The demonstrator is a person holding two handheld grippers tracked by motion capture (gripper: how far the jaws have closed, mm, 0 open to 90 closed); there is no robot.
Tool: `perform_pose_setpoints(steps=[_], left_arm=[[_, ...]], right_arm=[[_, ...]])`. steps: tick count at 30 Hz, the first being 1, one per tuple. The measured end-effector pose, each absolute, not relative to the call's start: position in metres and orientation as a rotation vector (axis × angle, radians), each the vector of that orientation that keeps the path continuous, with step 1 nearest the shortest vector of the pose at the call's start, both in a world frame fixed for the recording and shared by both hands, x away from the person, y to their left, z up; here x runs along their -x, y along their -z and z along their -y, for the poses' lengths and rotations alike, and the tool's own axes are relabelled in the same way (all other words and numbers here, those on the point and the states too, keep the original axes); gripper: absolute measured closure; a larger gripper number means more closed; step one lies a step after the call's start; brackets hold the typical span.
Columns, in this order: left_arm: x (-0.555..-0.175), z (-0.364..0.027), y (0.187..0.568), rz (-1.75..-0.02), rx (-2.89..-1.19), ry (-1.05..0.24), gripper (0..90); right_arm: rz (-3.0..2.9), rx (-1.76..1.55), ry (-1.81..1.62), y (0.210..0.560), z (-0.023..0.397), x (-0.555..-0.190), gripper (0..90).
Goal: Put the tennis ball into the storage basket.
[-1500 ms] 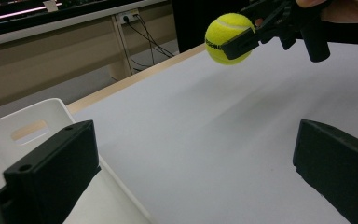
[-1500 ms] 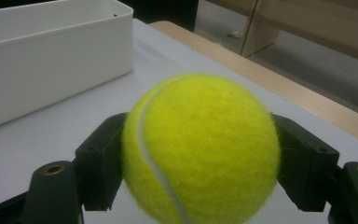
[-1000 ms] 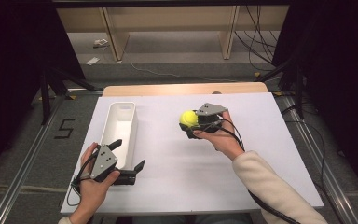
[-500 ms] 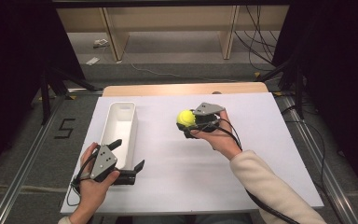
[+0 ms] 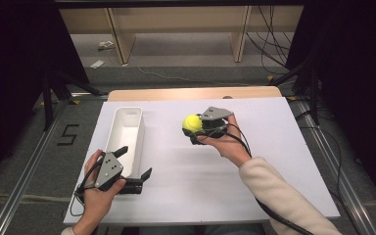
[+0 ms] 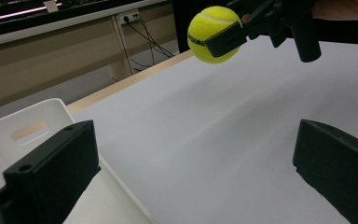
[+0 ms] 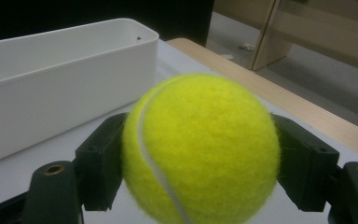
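Observation:
A yellow tennis ball (image 5: 192, 122) (image 7: 200, 149) (image 6: 213, 33) is held above the white board, with my right gripper (image 5: 194, 128) shut on it from both sides. A long white bin (image 5: 125, 139) (image 7: 51, 84) (image 6: 32, 130) lies at the left of the board, empty as far as I see. My left gripper (image 5: 136, 164) rests open on the board at the bin's near end, its jaws wide apart with nothing between them. One jaw sits by the bin's rim in the left gripper view.
The white board (image 5: 274, 147) covers a wooden table whose far edge (image 5: 191, 93) shows beyond it. Wooden shelving legs (image 5: 120, 44) and cables (image 5: 274, 29) stand on the floor behind. A metal rail (image 5: 24, 181) runs along the left.
My right gripper has lifted slightly and drifted left toward the bin with the ball. The left gripper has stayed put.

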State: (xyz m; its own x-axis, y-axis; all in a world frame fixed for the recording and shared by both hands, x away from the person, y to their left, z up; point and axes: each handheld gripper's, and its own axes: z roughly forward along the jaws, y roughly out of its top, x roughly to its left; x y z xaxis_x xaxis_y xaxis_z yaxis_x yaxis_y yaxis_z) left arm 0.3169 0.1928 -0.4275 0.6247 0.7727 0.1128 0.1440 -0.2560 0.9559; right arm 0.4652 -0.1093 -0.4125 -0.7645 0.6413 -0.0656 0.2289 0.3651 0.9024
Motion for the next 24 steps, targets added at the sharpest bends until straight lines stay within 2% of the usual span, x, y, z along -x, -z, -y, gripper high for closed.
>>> perform_pose_setpoints(steps=[24], left_arm=[[-0.317,-0.193,0.428,-0.746,-1.757,-0.719,0.0]], right_arm=[[-2.232,-0.734,-1.391,0.41,0.097,-0.465,26.6]])
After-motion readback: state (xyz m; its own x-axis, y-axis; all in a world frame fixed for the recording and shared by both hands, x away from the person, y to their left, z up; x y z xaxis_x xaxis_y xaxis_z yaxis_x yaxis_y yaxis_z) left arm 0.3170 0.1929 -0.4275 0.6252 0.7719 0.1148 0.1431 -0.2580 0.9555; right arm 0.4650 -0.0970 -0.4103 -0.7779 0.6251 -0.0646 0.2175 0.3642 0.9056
